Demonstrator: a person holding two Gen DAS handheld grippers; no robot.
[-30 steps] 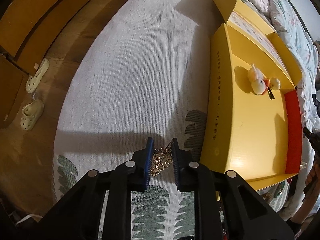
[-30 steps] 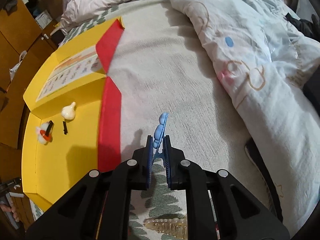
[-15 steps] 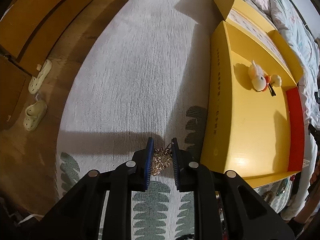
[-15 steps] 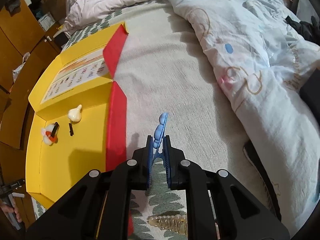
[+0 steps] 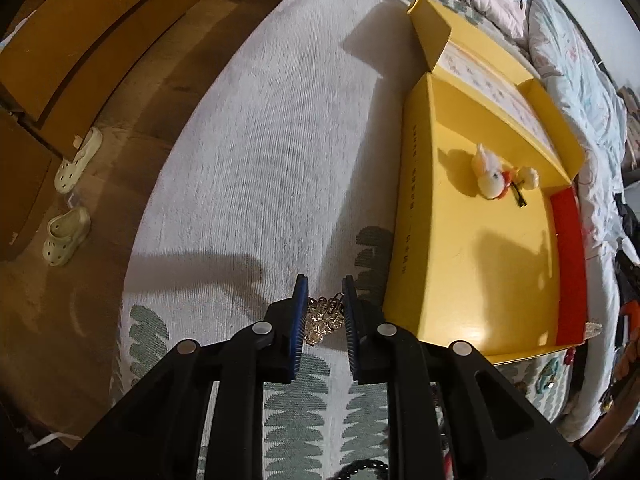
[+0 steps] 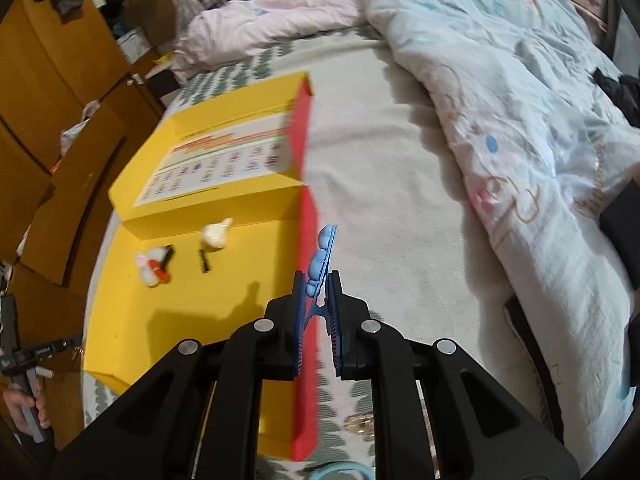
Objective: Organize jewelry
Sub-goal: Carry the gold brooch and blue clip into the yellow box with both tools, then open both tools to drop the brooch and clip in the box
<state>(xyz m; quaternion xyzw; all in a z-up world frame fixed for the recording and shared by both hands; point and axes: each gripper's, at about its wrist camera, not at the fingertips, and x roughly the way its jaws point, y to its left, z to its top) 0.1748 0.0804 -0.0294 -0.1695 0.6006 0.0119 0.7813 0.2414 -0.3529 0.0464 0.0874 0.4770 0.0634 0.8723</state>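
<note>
Left hand-held gripper [image 5: 323, 296] clamped on gold chain [image 5: 322, 314] above bed [image 5: 256, 160]; right hand-held gripper [image 6: 317, 285] clamped on blue hair clip [image 6: 320, 258] beside yellow box [image 6: 132, 308].

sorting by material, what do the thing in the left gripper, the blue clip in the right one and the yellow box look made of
Chain in the left gripper: gold-toned metal by its shiny, glinting links, perhaps plated.
Blue clip in the right gripper: smooth moulded plastic, glossy rounded lumps.
Yellow box: printed cardboard, judging by its folded flaps and creased edges, slight sheen.
</note>
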